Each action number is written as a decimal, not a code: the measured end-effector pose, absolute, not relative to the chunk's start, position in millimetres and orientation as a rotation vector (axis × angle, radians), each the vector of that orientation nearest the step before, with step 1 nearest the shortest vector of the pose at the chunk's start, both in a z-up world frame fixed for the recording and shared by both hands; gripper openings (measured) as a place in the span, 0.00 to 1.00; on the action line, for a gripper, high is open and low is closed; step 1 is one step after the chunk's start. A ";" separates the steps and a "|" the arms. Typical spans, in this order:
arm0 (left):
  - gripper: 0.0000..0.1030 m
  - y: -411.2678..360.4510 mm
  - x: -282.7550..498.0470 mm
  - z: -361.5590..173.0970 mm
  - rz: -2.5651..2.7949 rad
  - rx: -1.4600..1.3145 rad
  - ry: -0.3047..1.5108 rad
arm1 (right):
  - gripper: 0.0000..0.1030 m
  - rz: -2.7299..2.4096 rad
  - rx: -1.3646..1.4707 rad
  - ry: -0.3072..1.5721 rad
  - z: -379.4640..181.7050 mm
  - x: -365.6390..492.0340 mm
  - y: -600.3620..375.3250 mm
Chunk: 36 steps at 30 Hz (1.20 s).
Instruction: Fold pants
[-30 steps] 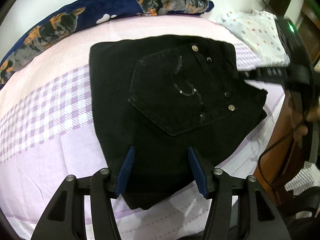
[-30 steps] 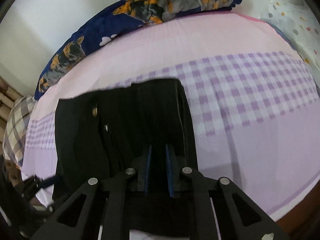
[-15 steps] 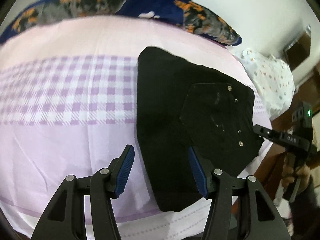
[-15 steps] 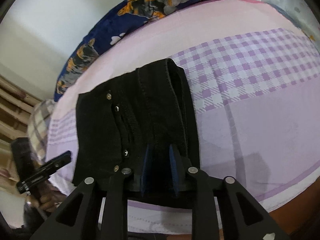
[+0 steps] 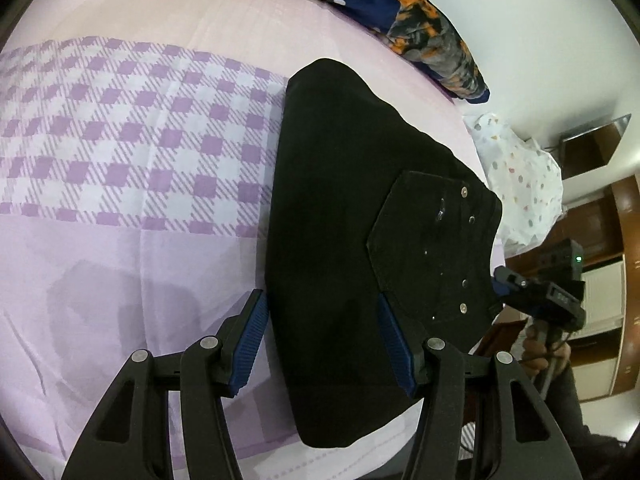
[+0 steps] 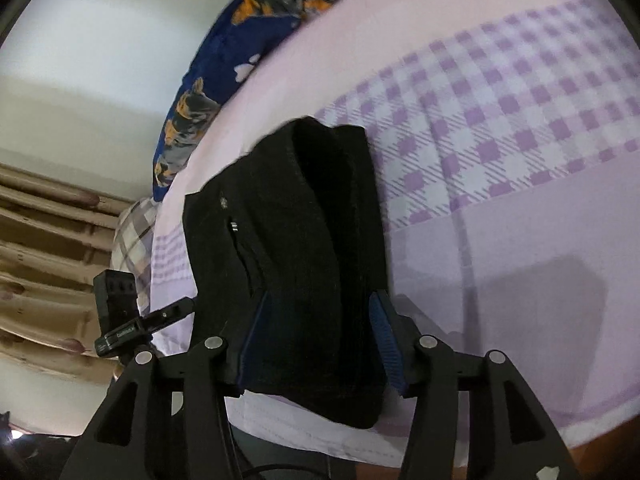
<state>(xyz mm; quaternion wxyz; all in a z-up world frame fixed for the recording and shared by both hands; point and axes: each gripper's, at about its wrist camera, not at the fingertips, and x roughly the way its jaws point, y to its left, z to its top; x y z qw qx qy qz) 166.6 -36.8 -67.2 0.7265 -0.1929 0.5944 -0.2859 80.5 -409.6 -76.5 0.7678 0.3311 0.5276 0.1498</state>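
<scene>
The black pants (image 5: 340, 216) lie folded into a compact bundle on the pink and purple checked bed sheet (image 5: 120, 160), back pocket with metal rivets facing up. My left gripper (image 5: 320, 312) hovers open over the bundle's near left edge, one pad above the sheet and the other above the cloth. My right gripper (image 6: 318, 308) is at the opposite end of the pants (image 6: 304, 220). Its jaws are opening, and the thick folded edge lies between the blue pads without being squeezed. Each gripper shows in the other's view: right gripper (image 5: 508, 280), left gripper (image 6: 172, 312).
A navy pillow with orange animal print (image 5: 432, 36) lies along the far side by the white wall. A white dotted cloth (image 5: 516, 176) lies at one end of the bed, a plaid pillow (image 6: 132, 232) at the other. The bed's near edge (image 6: 360, 440) runs under the grippers.
The right gripper's jaws have spread from a near-shut pinch on the pants' edge to well apart. Both views have swung and rolled, and the left gripper has slid toward the bundle's left edge.
</scene>
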 end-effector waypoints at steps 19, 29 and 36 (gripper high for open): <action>0.57 -59.8 195.6 -73.9 -0.719 -0.465 1.259 | 0.47 0.590 0.787 1.185 -102.8 135.4 -400.8; 0.48 -82.8 183.2 -68.5 -0.600 -0.269 1.219 | 0.41 0.524 0.795 1.163 -102.5 127.8 -397.7; 0.47 -93.9 179.0 -69.7 -0.528 -0.192 1.205 | 0.41 0.502 0.794 1.164 -102.9 131.8 -394.3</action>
